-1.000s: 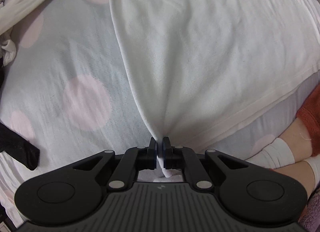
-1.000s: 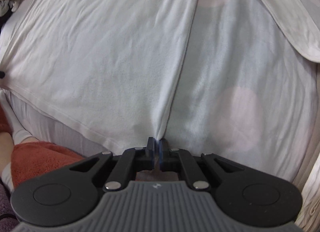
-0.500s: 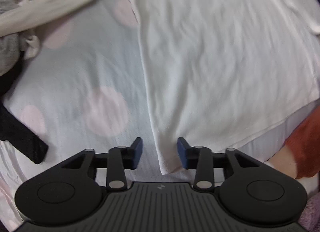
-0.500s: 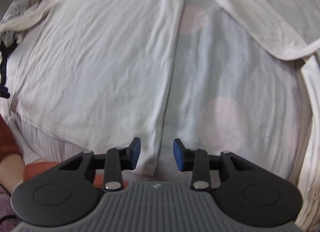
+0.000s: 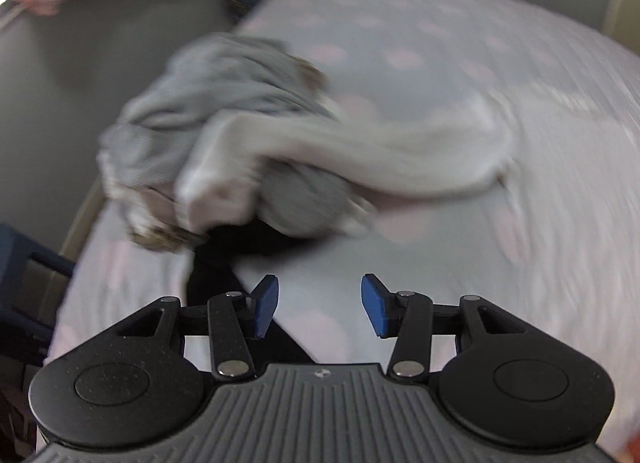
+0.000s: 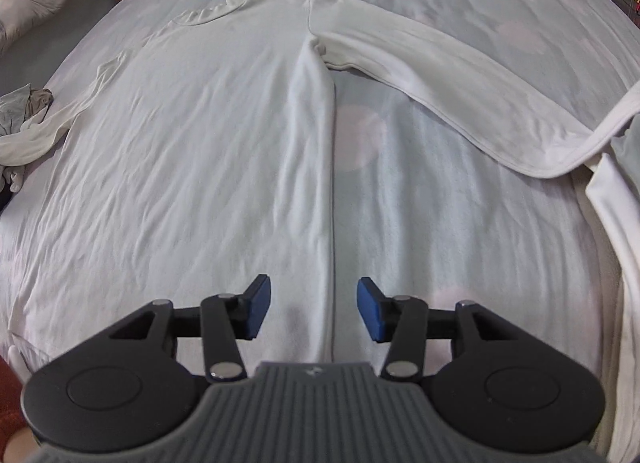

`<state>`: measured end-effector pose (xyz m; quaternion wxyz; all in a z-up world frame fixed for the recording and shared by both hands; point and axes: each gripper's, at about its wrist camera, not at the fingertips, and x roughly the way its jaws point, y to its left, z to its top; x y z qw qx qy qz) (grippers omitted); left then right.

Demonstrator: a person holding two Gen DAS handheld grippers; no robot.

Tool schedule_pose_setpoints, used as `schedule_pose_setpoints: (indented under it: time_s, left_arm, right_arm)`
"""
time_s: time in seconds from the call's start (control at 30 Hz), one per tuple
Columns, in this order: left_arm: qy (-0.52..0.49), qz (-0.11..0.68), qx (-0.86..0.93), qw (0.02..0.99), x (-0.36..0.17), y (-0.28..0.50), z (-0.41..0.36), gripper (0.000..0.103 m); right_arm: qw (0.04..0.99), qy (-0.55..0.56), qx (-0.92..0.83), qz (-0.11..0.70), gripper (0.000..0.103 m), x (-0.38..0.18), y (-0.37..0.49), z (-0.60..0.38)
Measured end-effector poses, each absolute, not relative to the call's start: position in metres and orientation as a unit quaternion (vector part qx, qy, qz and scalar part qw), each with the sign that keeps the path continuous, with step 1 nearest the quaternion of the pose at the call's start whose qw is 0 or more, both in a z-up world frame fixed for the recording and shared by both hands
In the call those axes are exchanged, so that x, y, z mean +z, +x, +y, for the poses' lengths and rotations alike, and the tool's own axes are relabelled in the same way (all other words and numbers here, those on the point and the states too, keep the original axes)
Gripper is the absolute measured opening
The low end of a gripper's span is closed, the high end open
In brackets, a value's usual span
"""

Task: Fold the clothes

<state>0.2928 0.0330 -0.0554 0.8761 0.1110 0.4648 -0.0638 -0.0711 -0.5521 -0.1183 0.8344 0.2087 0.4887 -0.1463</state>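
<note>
Left wrist view, badly blurred: the left gripper point(image 5: 316, 305) is held spread and empty above the bed point(image 5: 460, 47), facing a crumpled heap of grey clothes point(image 5: 224, 103) with a white sleeve point(image 5: 360, 151) draped over it. Right wrist view: the white long-sleeved top point(image 6: 192, 135) is spread flat on the bed, wrinkled, its side seam running between the parted, empty fingers of the right gripper point(image 6: 313, 311). Being thin, soft and limp, it is judged light and best pinched at a cuff, hem corner or shoulder.
</note>
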Motion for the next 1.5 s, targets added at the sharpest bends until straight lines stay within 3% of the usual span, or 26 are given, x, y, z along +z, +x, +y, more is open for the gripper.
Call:
schedule_pose_setpoints:
  time_s: [0.23, 0.43, 0.47, 0.5, 0.57, 0.73, 1.17, 1.5]
  left_arm:
    - [0.092, 0.414, -0.009, 0.905, -0.053, 0.347, 0.066, 0.052]
    - [0.078, 0.426, -0.010, 0.901, -0.078, 0.377, 0.069, 0.050]
    - [0.083, 0.426, -0.007, 0.901, -0.081, 0.380, 0.067, 0.044]
    - [0.076, 0.425, -0.011, 0.902, -0.081, 0.381, 0.067, 0.027]
    - [0.059, 0.425, -0.021, 0.903, -0.081, 0.384, 0.067, 0.010]
    - [0.077, 0.378, -0.065, 0.921, -0.048, 0.372, 0.036, 0.007]
    - [0.105, 0.271, -0.213, 0.933, 0.064, 0.339, -0.146, 0.006]
    - [0.143, 0.265, -0.317, 0.899, 0.055, 0.324, -0.306, 0.006]
  right_arm:
    - [0.839, 0.227, -0.160, 0.469, 0.051, -0.121, -0.067, -0.555]
    - [0.848, 0.236, -0.176, 0.442, 0.051, -0.118, -0.070, -0.557]
    - [0.846, 0.239, -0.177, 0.442, 0.051, -0.119, -0.069, -0.558]
    - [0.845, 0.241, -0.179, 0.444, 0.051, -0.120, -0.067, -0.559]
    - [0.842, 0.244, -0.179, 0.447, 0.051, -0.122, -0.065, -0.560]
    - [0.835, 0.242, -0.175, 0.462, 0.051, -0.129, -0.058, -0.560]
    - [0.844, 0.304, -0.144, 0.419, 0.051, -0.128, -0.076, -0.570]
    - [0.844, 0.332, -0.122, 0.404, 0.051, -0.135, -0.078, -0.576]
